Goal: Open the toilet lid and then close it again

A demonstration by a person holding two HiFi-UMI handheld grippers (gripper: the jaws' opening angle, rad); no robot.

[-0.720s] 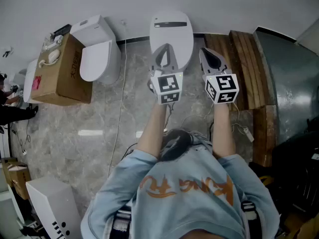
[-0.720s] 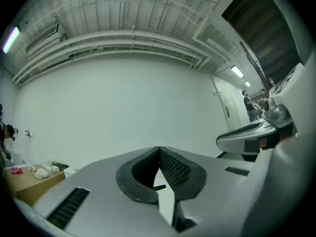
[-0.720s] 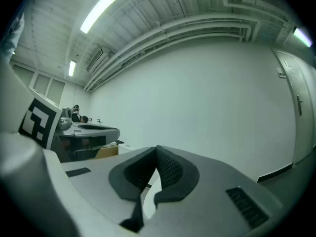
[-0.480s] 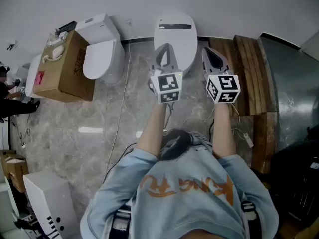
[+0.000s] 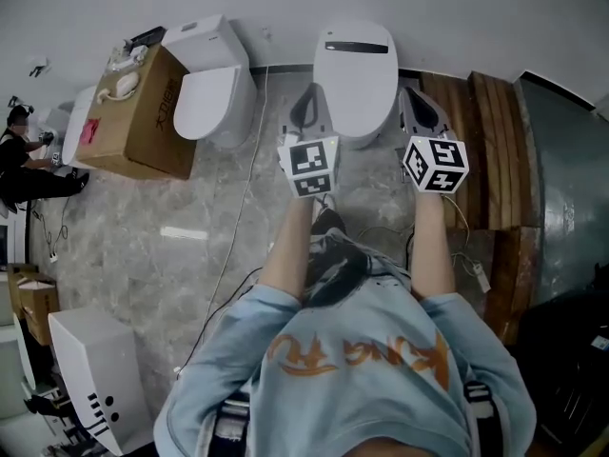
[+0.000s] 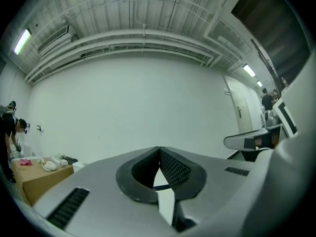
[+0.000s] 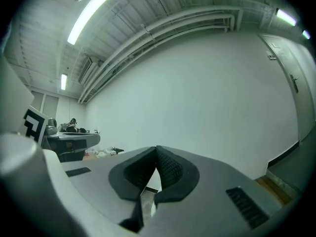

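A white toilet (image 5: 356, 69) with its lid down stands against the far wall in the head view. My left gripper (image 5: 306, 103) hovers by the bowl's front left edge and my right gripper (image 5: 420, 105) by its front right, one on each side. Neither touches it as far as I can see. Both point level at the white wall. In the left gripper view the left gripper (image 6: 159, 149) has its jaws together on nothing. The right gripper (image 7: 156, 148) shows the same in its own view.
A second white toilet (image 5: 214, 93) stands to the left, next to a cardboard box (image 5: 143, 112) with small items on top. Wooden planks (image 5: 485, 141) lie at the right. Cables cross the marble floor (image 5: 143, 227). A white unit (image 5: 90, 388) stands at the lower left, and a person (image 5: 19, 160) is at the far left.
The head view has swung left, so the toilet now sits farther right in the picture. The grippers have spread a little and stand on either side of the bowl. Both stay shut.
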